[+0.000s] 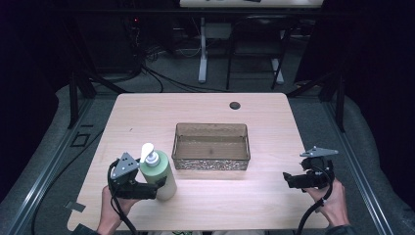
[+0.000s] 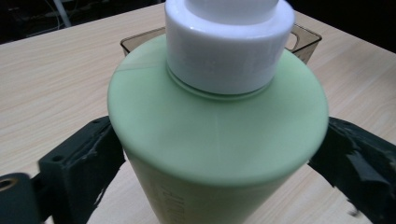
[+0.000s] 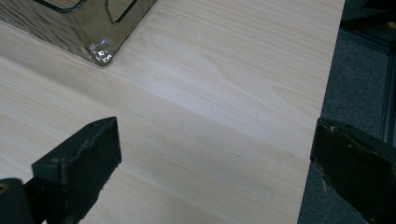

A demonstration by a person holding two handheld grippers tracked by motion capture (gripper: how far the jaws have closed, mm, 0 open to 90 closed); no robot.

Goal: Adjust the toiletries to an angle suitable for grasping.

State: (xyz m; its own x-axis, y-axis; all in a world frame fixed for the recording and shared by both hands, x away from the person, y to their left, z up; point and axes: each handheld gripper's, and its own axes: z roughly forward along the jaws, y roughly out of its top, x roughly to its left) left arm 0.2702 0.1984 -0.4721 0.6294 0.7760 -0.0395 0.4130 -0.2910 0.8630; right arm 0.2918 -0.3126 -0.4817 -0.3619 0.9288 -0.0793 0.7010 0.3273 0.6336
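**Green bottle gripped at the table's left**

The left gripper [image 1: 151,190] has its jaws closed against both sides of an upright pale green plastic pump bottle with a white cap [image 1: 159,174], standing near the table's front left. Just right sits the smoky translucent rectangular bin [image 1: 211,163]. Farther right, the right gripper [image 1: 289,180] hovers, jaws spread wide, holding nothing.

Matt pale-green plastic bottle [image 2: 215,140] with glossy white plastic pump collar [image 2: 229,42]. Smoky translucent plastic bin [image 1: 211,146], glossy, textured walls. Light wood-grain desk [image 3: 210,116], smooth with soft sheen. Matt black fingers [image 3: 79,168], scuffed.
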